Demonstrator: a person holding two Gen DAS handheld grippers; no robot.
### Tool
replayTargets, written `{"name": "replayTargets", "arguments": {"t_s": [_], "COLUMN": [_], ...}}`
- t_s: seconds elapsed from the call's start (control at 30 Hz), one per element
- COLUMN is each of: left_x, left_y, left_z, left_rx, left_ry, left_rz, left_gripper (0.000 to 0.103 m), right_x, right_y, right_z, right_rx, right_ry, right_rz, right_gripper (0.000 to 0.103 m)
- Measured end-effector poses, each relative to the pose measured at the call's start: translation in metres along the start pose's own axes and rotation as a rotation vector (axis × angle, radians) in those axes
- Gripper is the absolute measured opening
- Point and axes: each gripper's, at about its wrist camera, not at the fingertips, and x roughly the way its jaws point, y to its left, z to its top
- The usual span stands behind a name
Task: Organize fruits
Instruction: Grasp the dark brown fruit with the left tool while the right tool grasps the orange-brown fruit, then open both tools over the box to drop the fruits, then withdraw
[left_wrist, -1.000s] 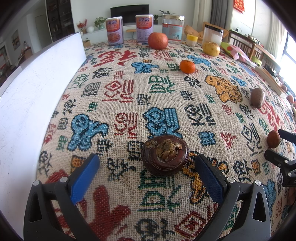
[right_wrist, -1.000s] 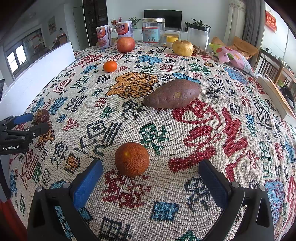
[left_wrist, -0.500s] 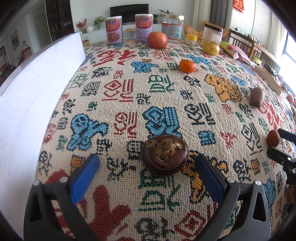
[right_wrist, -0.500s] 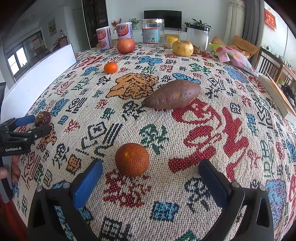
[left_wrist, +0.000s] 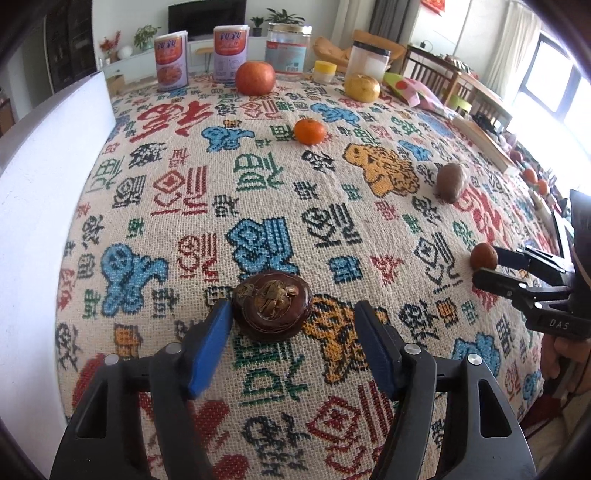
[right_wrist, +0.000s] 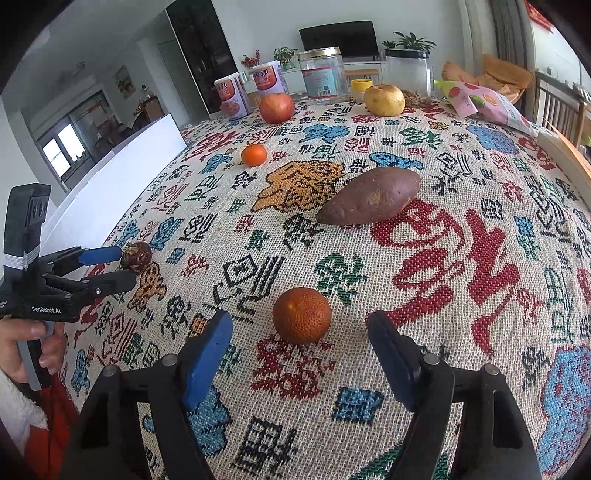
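Fruit is what I am picking up with both hands now. My left gripper (left_wrist: 291, 332) has a dark brown round fruit with a dried crown (left_wrist: 272, 303) between its blue pads. The jaws have just been closing. The near pad touches the fruit, but the other pad is apart from it, so nothing is held. My right gripper (right_wrist: 299, 343) sits around a small orange-brown bumpy round fruit (right_wrist: 301, 315). Its jaws have just been closing too, and both pads are apart from the fruit. Both fruits rest on the woven cloth with bright signs (left_wrist: 258, 192). I think I should slide each gripper forward first, so the fruit sits in the middle, then squeeze slowly so it does not roll.
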Motion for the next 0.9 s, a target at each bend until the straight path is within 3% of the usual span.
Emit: {"name": "replayTargets", "arguments": {"t_s": [0.07,0.1,0.13,0.3,0.43,0.5,0.6,0.7,0.8,0.9], "left_x": [0.002,0.001,-0.001,-0.032,-0.1,-0.141,-0.194,-0.217,-0.205,-0.175], "left_y": [0.005,0.008,0.011,0.021,0.041,0.058,0.093,0.135,0.176,0.206], "left_z": [0.001,0.001,0.001,-0.008,-0.014,-0.015,-0.014,-0.015,-0.022,-0.033], "left_rx": [-0.018,-0.031,-0.045,-0.124,-0.251,-0.307,-0.362,-0.411,-0.469,-0.528], "left_ry": [-0.006,-0.013,-0.022,-0.092,-0.176,-0.224,-0.279,-0.287,-0.233,-0.15], "left_rz": [-0.011,-0.026,-0.033,-0.071,-0.155,-0.162,-0.1,0.03,0.152,0.197], "left_gripper": [0.046,0.046,0.046,0.045,0.045,0.045,0.046,0.046,0.046,0.046], "right_x": [0.006,0.007,0.008,-0.007,-0.015,-0.019,-0.023,-0.021,-0.004,0.023], "right_y": [0.006,0.01,0.011,0.015,0.03,0.057,0.119,0.196,0.268,0.326], "right_z": [0.002,0.002,0.002,-0.001,0.007,0.022,0.052,0.084,0.109,0.124], "right_rx": [-0.029,-0.048,-0.055,-0.035,-0.009,-0.043,-0.12,-0.204,-0.262,-0.314], "right_ry": [0.009,0.013,0.019,0.015,0.049,0.051,0.042,0.045,0.081,0.125], "right_rz": [-0.033,-0.046,-0.04,0.0,0.093,0.158,0.276,0.402,0.5,0.504], "right_gripper": [0.051,0.034,0.03,0.03,0.03,0.03,0.03,0.03,0.03,0.03]}}
